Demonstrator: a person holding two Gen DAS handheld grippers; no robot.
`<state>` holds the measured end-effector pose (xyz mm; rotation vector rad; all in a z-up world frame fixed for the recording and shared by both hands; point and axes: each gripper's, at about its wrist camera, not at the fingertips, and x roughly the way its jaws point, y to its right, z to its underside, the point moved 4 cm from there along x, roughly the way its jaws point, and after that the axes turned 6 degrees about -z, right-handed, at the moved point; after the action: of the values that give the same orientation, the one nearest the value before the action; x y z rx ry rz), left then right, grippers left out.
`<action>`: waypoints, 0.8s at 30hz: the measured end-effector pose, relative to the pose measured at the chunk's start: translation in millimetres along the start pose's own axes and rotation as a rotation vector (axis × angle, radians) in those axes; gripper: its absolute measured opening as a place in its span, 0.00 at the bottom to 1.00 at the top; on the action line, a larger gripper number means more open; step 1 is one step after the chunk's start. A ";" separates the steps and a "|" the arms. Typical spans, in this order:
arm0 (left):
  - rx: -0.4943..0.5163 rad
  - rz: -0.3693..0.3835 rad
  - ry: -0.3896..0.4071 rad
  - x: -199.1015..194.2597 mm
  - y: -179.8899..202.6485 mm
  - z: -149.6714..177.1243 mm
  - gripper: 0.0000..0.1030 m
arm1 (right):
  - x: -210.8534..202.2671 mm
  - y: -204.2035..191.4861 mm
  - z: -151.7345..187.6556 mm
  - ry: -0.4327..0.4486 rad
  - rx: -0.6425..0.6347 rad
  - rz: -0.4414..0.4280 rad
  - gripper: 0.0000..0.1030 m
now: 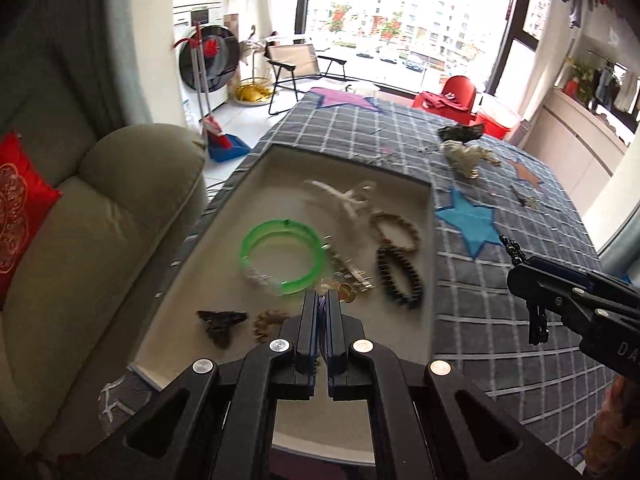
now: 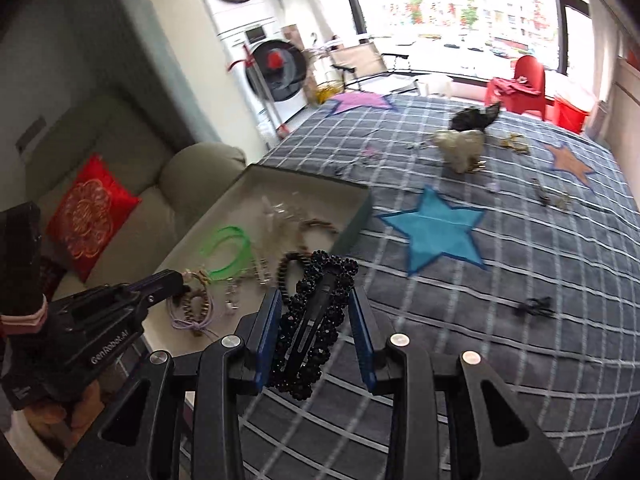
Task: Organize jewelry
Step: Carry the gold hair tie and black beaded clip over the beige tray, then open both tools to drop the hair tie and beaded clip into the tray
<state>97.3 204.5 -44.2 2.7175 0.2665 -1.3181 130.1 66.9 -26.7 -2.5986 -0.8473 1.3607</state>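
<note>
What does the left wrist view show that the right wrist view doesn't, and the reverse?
Only the left wrist view shows the dark winged clip in the tray's near corner. Only the right wrist view shows the black beaded hair clip face-on between the right gripper's fingers, and the purple cord hanging from the left gripper. Both show the tray, green bangles and blue star.
</note>
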 end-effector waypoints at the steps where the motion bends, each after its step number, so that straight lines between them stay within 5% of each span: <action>1: -0.004 -0.012 -0.010 4.2 -5.7 3.0 0.05 | 7.4 -5.6 -0.1 -0.016 -0.007 -0.012 0.36; 24: -0.010 -0.085 -0.119 45.2 -29.1 35.3 0.05 | 110.9 -36.2 13.2 -0.265 -0.016 -0.063 0.37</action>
<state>91.7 231.8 -102.2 2.6343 0.3805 -1.4898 154.0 151.8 -104.2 -2.4138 -0.9675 1.7118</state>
